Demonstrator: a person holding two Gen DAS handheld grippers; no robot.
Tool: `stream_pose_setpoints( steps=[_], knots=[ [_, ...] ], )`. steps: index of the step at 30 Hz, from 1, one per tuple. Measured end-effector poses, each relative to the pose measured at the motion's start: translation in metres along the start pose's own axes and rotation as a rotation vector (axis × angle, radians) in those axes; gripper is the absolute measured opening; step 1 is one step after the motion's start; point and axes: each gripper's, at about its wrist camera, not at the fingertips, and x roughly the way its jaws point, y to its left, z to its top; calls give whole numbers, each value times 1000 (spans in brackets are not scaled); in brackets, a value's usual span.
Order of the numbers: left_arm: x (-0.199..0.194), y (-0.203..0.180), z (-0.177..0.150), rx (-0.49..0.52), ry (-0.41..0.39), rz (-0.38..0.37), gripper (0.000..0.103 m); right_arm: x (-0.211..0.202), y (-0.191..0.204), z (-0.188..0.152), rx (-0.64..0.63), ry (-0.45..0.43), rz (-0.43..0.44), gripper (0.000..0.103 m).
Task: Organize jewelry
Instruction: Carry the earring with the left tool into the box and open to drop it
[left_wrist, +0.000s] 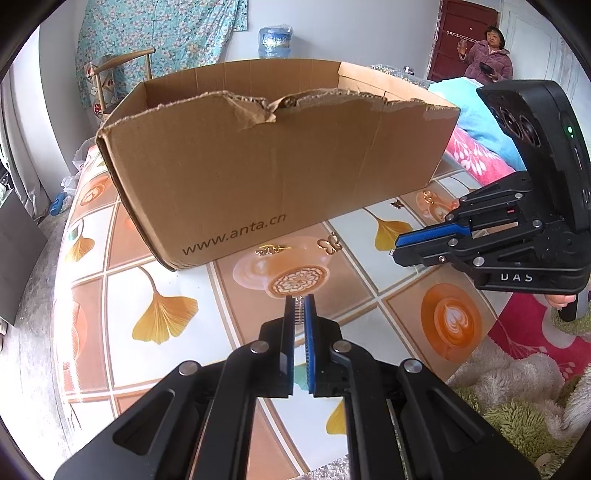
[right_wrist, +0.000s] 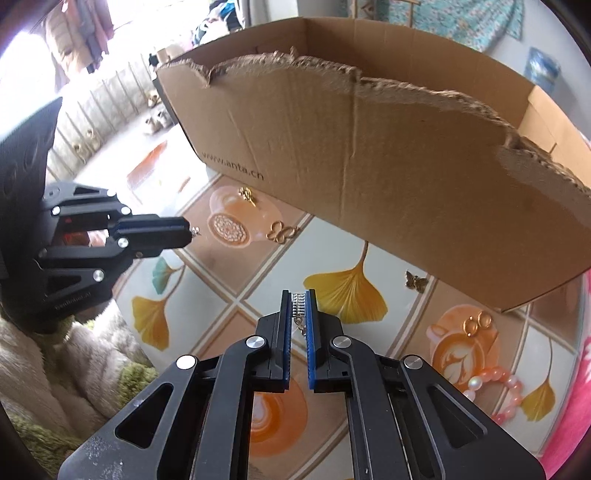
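**Both grippers pinching small silver pieces in front of the box**

The left gripper (left_wrist: 300, 301) is closed narrow on a small silver rhinestone piece (left_wrist: 299, 308), which sits upright between its blue pads at the very tips. The right gripper (right_wrist: 298, 295) is likewise closed narrow on a silver rhinestone piece (right_wrist: 298, 304), with a short chain link dangling below it between the fingers. Whether the two are a matching pair cannot be told.

Straight ahead of both tools stands the cardboard box (left_wrist: 266, 166), its torn near wall rising above the fingertips. Loose on the patterned tablecloth (right_wrist: 221, 310), between tools and box, lie a gold butterfly brooch (right_wrist: 281, 232) and a gold knot charm (right_wrist: 248, 195). Ahead and right of the right gripper are a dark butterfly charm (right_wrist: 416, 281) and a pair of gold hoops (right_wrist: 477, 322); a pink bead bracelet (right_wrist: 496, 384) lies close by its right side.

The step in hand looks like carrying picked pieces to the box. The next move calls for lifting each tool clear of the ragged wall, reaching over the opening, then releasing without snagging the chain.
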Motion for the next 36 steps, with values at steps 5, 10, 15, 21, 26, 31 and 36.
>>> stream_pose_setpoints(
  steps=[5,10,15,21,26,31,36],
  knots=[
    [-9,-4,1,5,-22,7,4,-13,-2,-2,23,-41,4,5],
    [-28,-6,5,13,-69,21,4,-42,-5,0,35,-112,10,5],
    [-67,-9,25,33,-182,23,4,-84,-1,12,20,-228,46,5],
    [-112,-9,64,101,-337,30,4,-140,-1,42,-41,-407,117,5],
    [-113,1,107,141,-358,30,4,-148,-21,80,-49,-443,166,5],
    [-66,27,148,124,-206,-7,4,-102,-49,124,48,-283,217,5],
    [-7,55,171,63,24,-35,4,-45,-74,146,165,-82,286,5]
  ],
)
